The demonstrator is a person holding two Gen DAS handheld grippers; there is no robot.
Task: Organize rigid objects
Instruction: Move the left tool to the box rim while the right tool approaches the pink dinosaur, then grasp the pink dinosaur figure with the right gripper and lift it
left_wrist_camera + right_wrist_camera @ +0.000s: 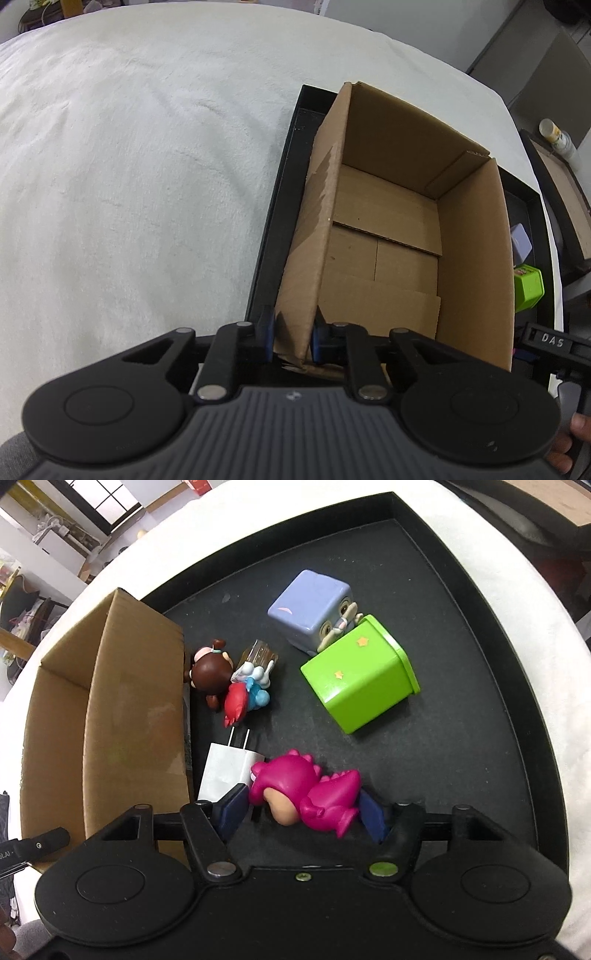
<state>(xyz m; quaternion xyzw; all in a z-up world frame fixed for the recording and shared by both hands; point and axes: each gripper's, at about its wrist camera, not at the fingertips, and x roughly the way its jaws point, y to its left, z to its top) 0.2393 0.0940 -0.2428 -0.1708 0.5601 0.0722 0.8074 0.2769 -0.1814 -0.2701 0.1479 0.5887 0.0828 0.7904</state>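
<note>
An open, empty cardboard box (388, 236) stands in a black tray (273, 229). My left gripper (291, 339) is shut on the box's near left wall. In the right wrist view the box (110, 716) is at the left of the tray (461, 701). My right gripper (299, 812) has its blue pads on either side of a magenta dinosaur figure (306, 790) lying on the tray; the grip looks closed on it. A white plug charger (229, 771) lies just left of it.
On the tray lie a green cube (358, 679), a lavender cube (314, 605), a brown-haired figure (210, 672) and a red-and-blue figure (247, 694). The tray sits on a white cloth (129, 166). The green cube (528, 288) shows right of the box.
</note>
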